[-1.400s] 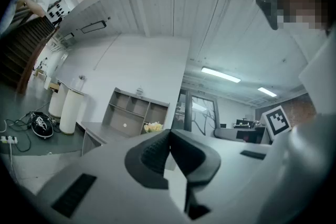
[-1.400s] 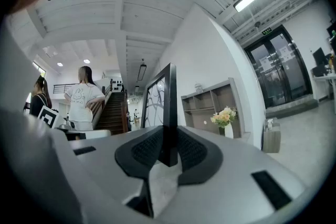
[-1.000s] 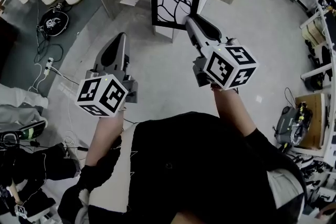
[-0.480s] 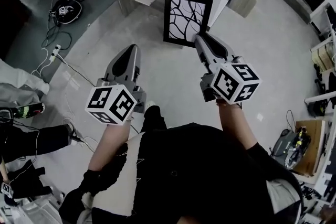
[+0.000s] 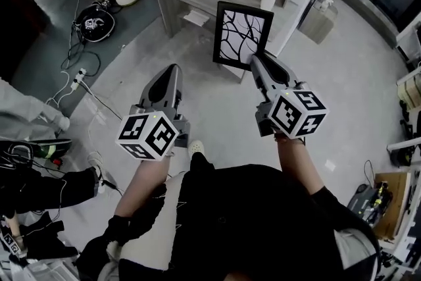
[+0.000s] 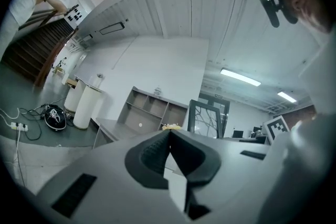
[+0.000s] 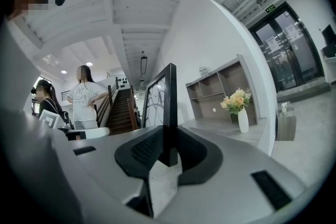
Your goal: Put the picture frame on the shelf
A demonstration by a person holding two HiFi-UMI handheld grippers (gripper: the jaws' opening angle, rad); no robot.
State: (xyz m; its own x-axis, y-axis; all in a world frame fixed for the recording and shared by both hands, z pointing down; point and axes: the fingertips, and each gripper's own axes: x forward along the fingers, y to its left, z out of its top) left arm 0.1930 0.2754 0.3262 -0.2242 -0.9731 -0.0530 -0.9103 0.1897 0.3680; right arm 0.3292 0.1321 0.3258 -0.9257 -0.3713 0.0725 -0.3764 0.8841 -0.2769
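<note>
Staircase (image 7: 122,110) only in gripper views; picture frame (image 5: 241,35) clamped in right hand-held gripper (image 5: 255,61), left one (image 6: 169,135) together.

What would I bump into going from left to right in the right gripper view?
person in a white shirt → staircase → picture frame → vase of flowers → glass doors
</note>
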